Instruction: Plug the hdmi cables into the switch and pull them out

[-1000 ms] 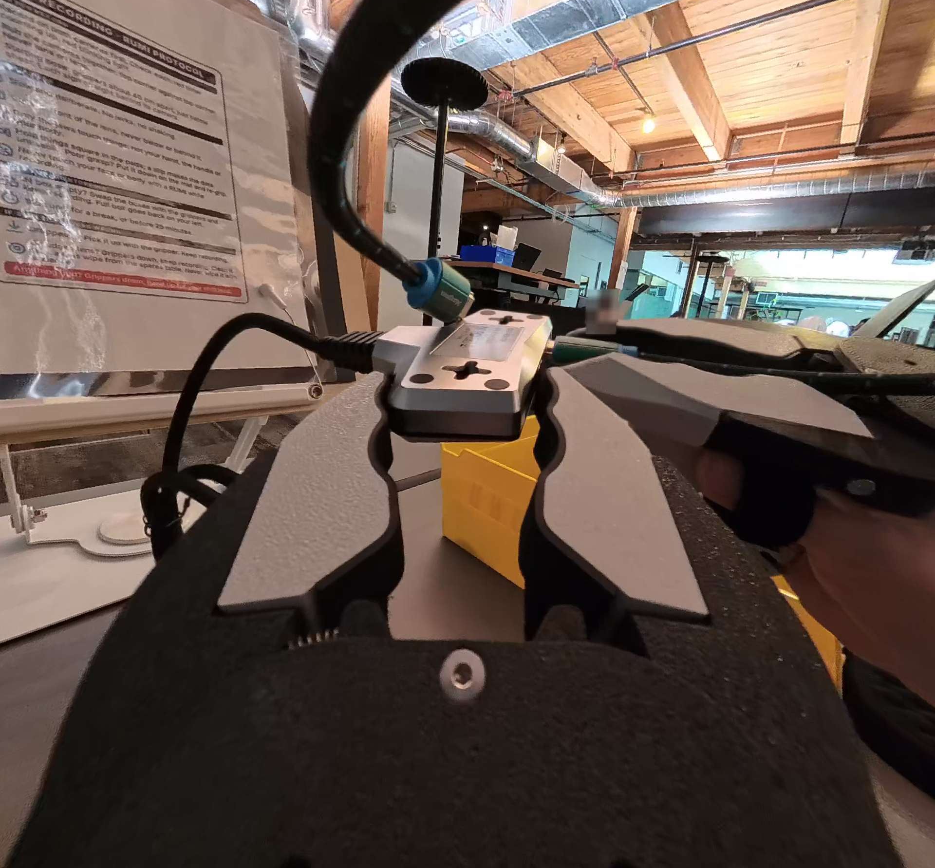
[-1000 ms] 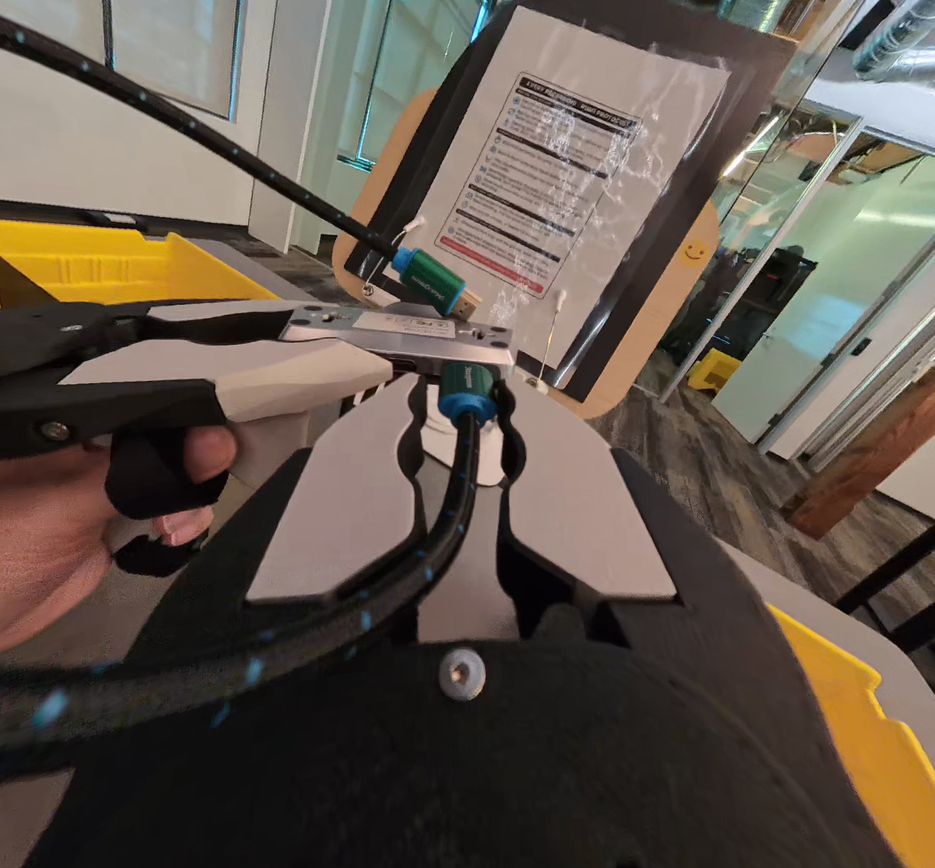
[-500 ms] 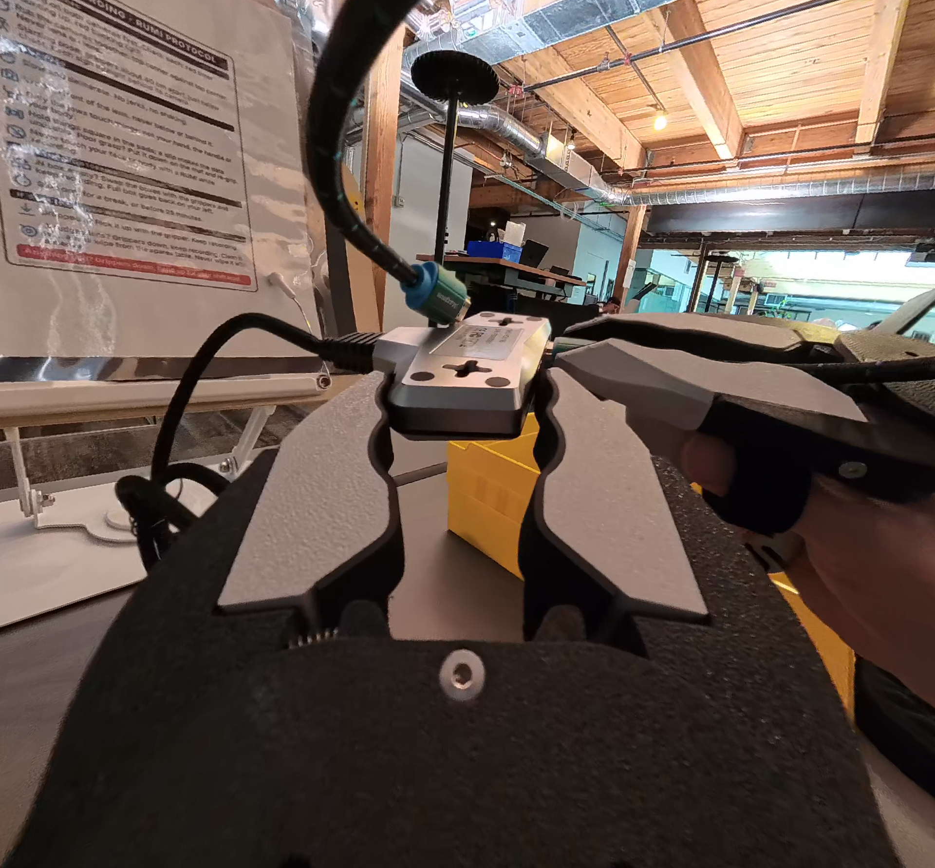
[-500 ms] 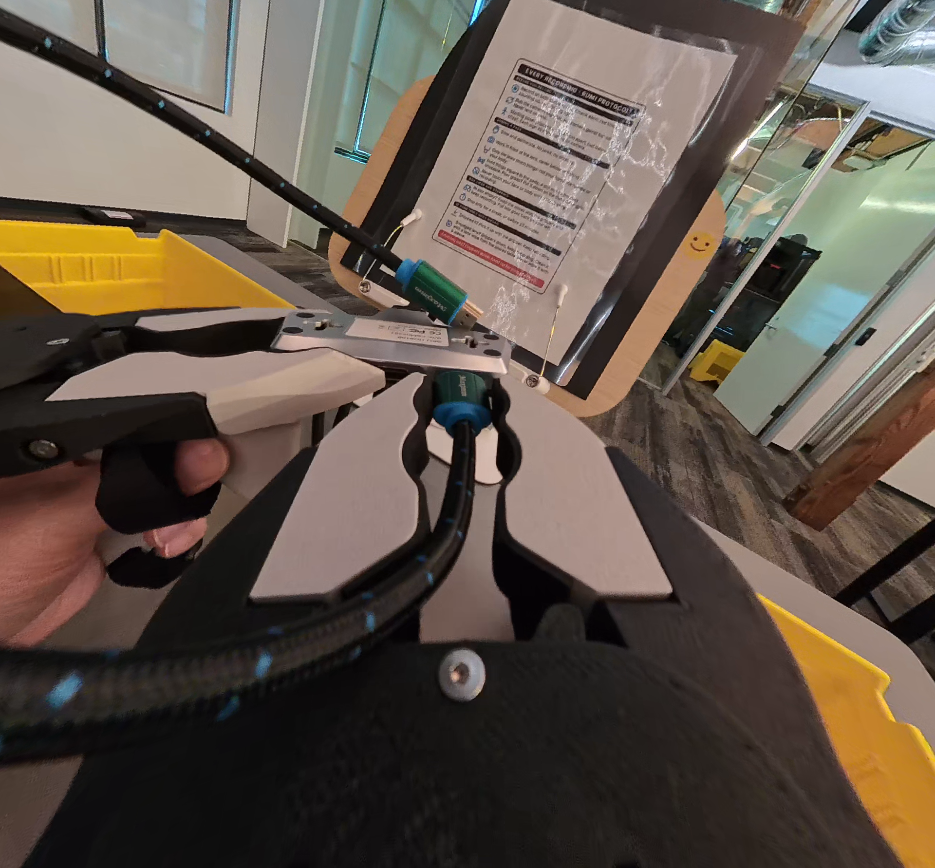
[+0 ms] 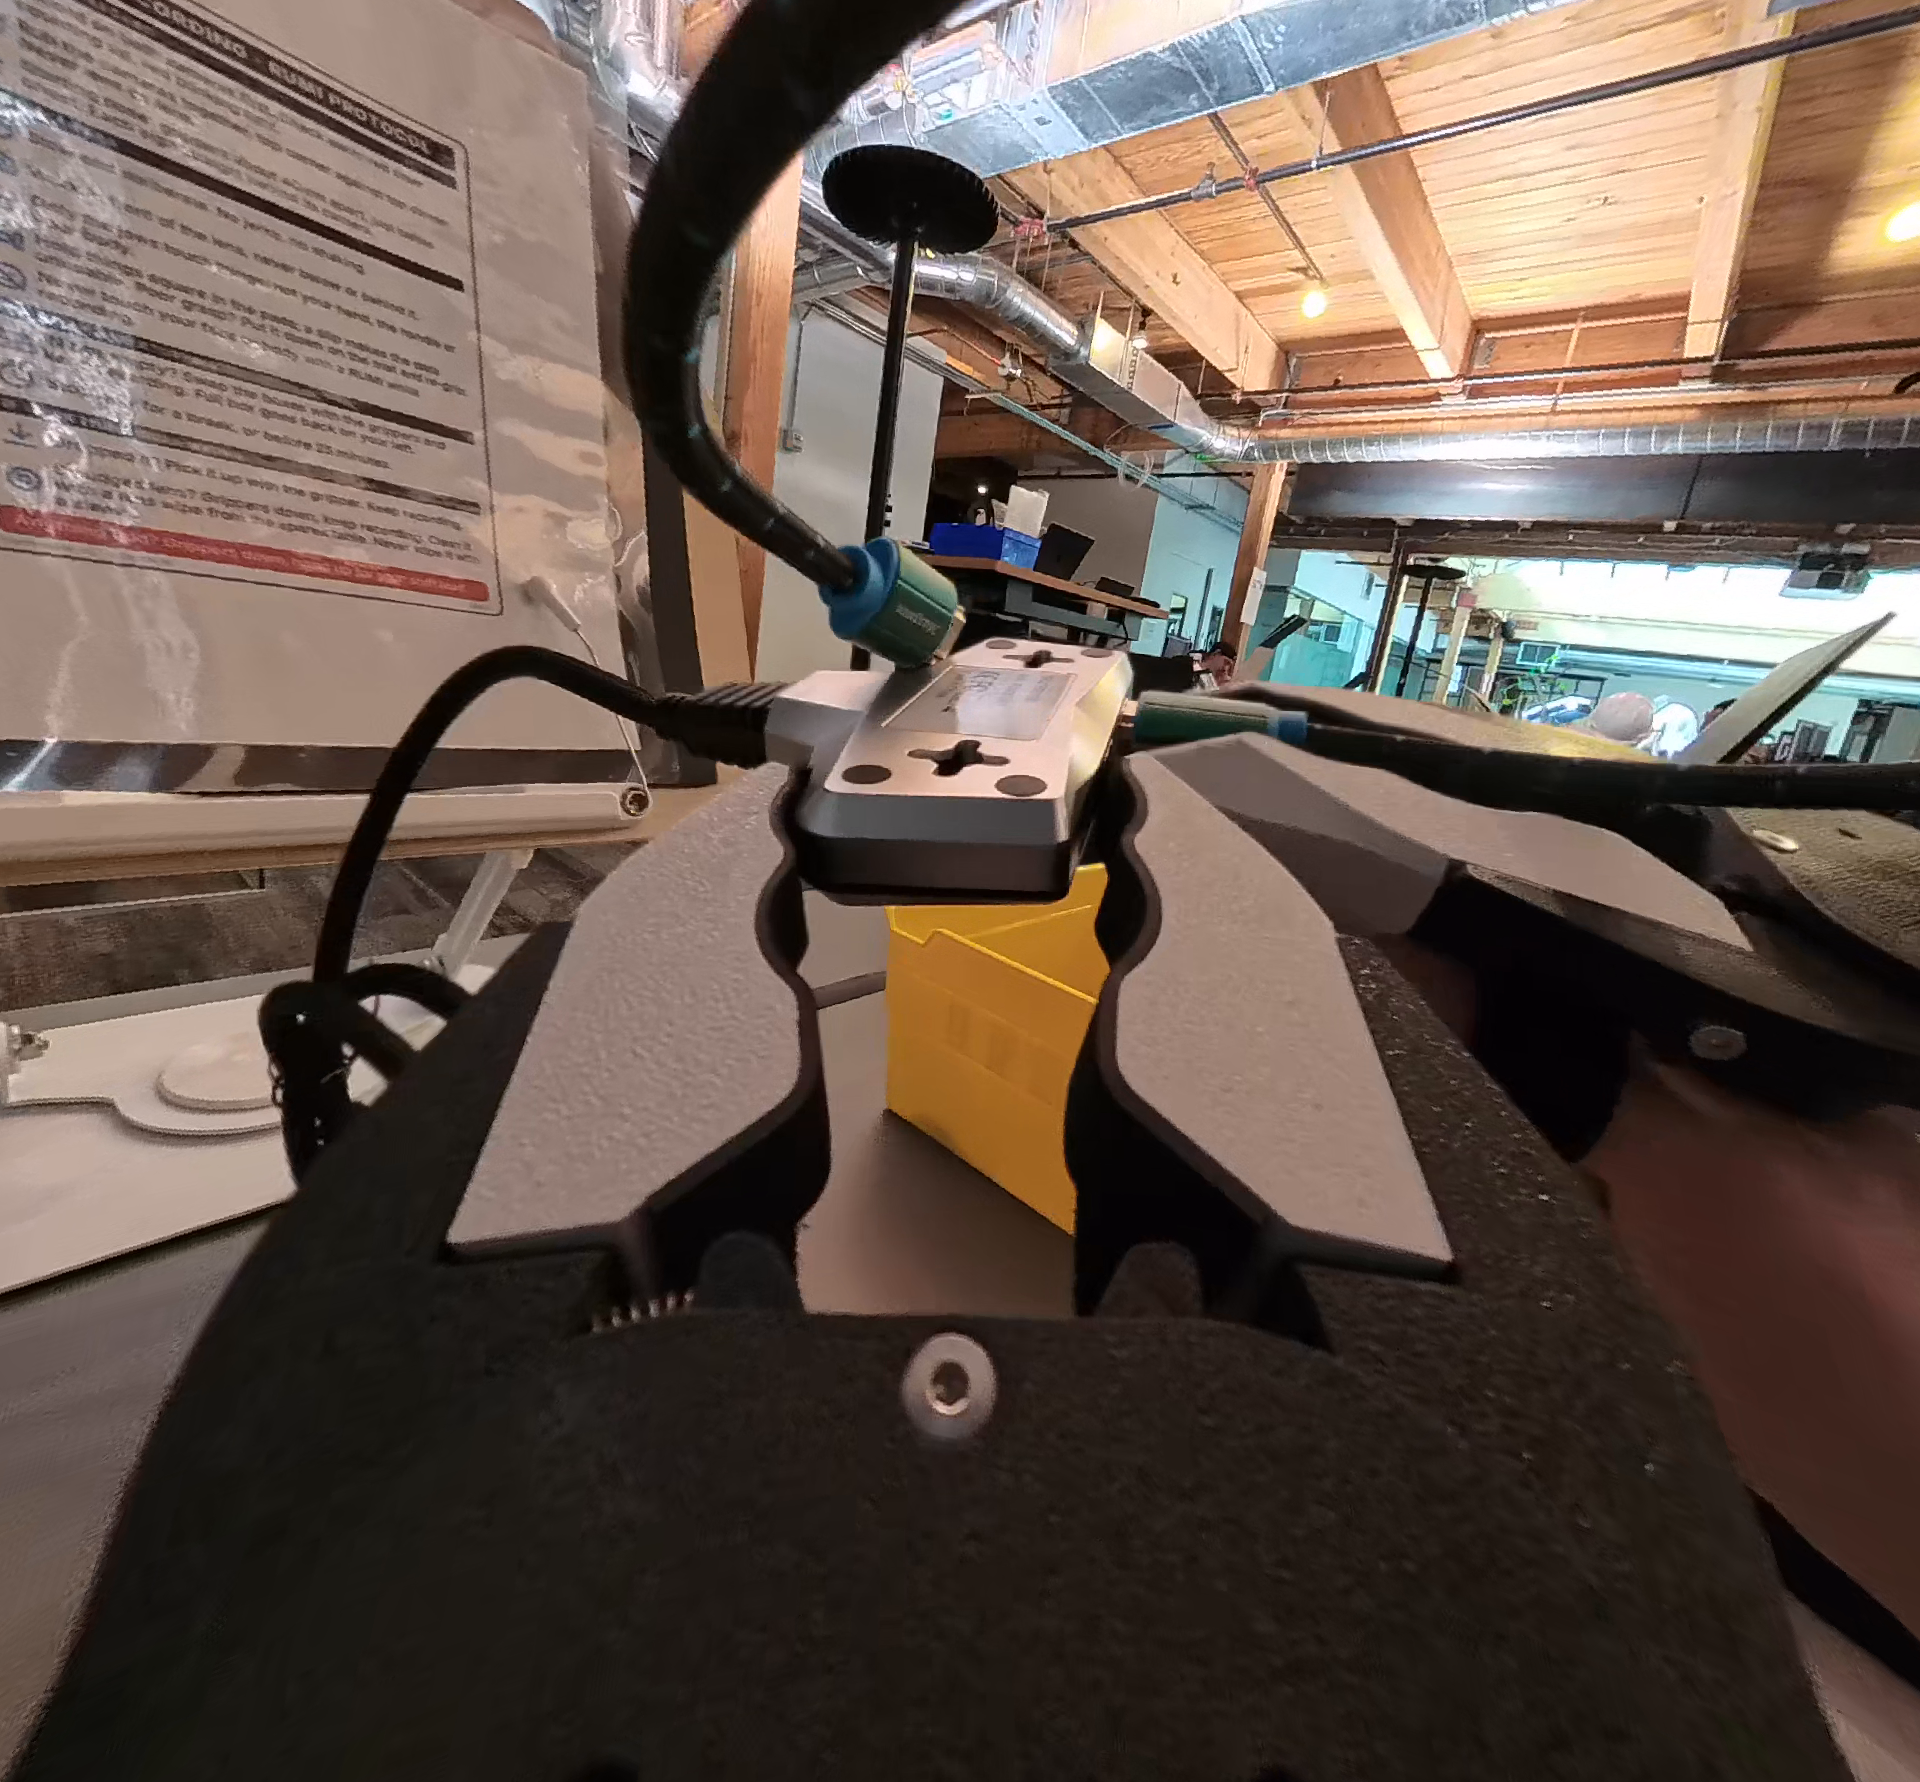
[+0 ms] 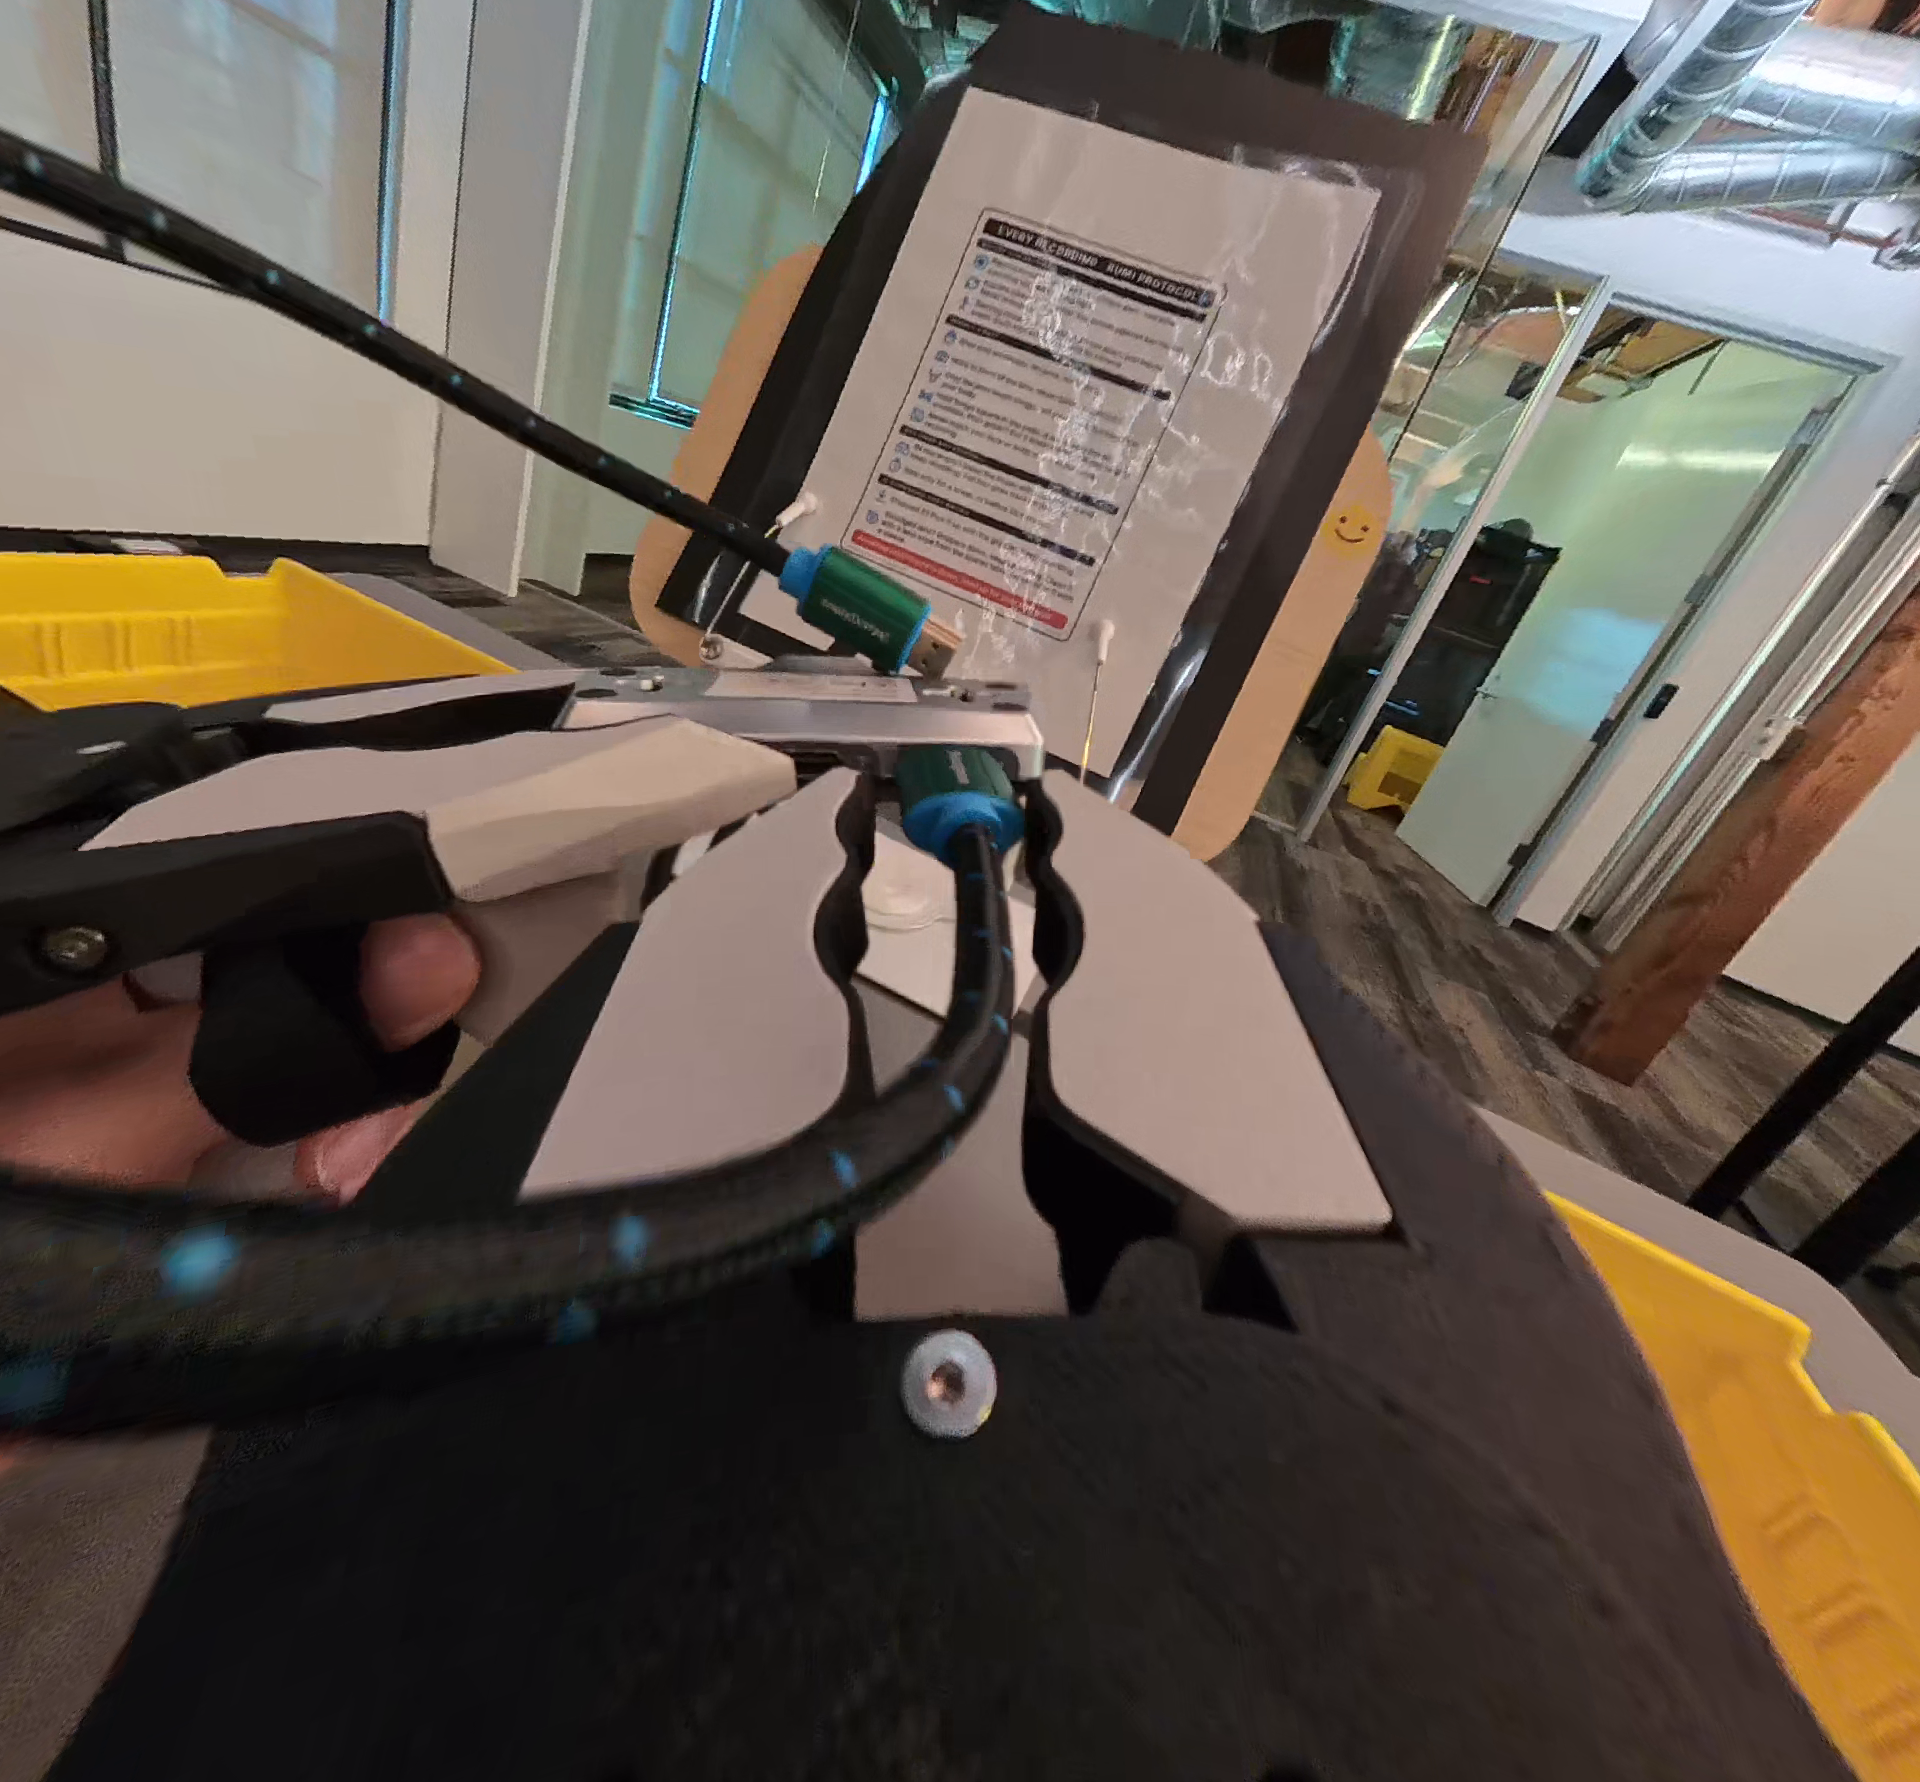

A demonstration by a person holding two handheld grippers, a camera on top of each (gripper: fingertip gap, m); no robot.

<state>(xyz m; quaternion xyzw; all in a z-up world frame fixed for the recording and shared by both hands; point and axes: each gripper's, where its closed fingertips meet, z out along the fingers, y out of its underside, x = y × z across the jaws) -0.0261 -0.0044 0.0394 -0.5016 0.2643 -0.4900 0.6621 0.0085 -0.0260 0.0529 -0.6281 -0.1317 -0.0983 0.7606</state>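
Switch (image 5: pixel 961 776): small grey metal box, held off the table, clamped at its near end between the fingertips of the left gripper (image 5: pixel 951 839), underside with keyhole slot facing up. One plug (image 6: pixel 951 776), green shell with blue collar, sits between the fingertips of the right gripper (image 6: pixel 940 823), its nose in a side port of the switch; the jaws look closed around the shell, though contact on both sides is hard to confirm. Second plug (image 5: pixel 899 605), same colours, lies loose on top of the switch, gold tip bare, not in any port. Thin black lead (image 5: pixel 436 745) leaves the switch on the left gripper's left. Handling, by judgement: box light, rigid, smooth-sided, liable to twist in the grip under a sideways pull; braided cables (image 6: pixel 935 1098) thick, springy, apt to lever the plug. Best hold: plug shell, never the cable; pull straight along the port. Yellow bin (image 5: pixel 987 1036) below the left gripper.
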